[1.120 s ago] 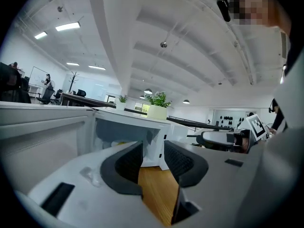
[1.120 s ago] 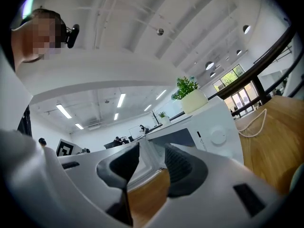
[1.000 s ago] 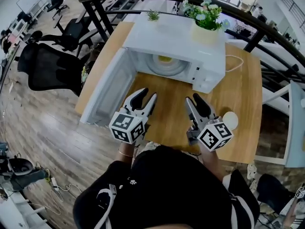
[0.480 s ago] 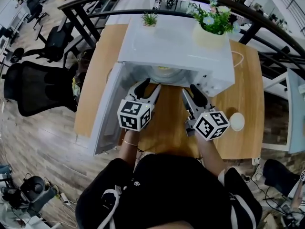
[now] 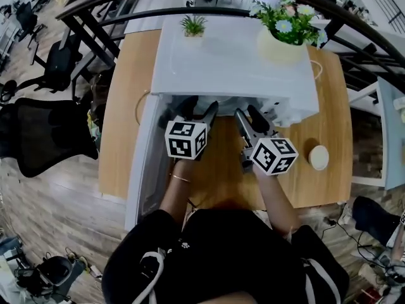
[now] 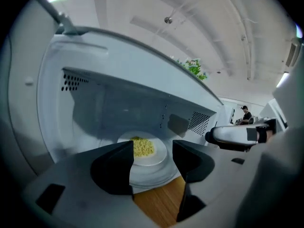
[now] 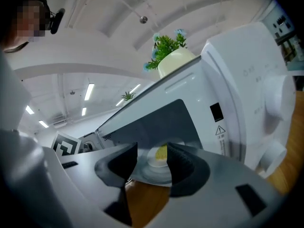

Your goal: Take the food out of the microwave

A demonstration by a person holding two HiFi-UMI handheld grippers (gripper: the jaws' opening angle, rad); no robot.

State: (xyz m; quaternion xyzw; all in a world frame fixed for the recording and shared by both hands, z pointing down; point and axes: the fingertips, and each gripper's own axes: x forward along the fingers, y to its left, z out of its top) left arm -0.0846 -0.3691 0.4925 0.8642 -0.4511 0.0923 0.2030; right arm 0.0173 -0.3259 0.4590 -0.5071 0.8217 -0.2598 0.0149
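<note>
The wooden table [image 5: 329,125] is carrying a white microwave [image 5: 234,62] whose door [image 5: 144,170] is hanging open to the left, and both tools are hovering at the mouth of the cavity. Inside, a glass turntable [image 6: 156,175] is bearing a white plate [image 6: 159,153] with yellow food [image 6: 142,147], untouched and well back from the jaws. The left gripper [image 6: 152,158] and the right gripper [image 7: 152,161] are both gaping wide and gripping nothing. The plate's low, flat rim is posing the main risk: a pinch on one edge could be tipping it and spilling the food. Dragging could be pulling the turntable along. In so tight an opening the grippers are also risking knocks against the walls or each other.
</note>
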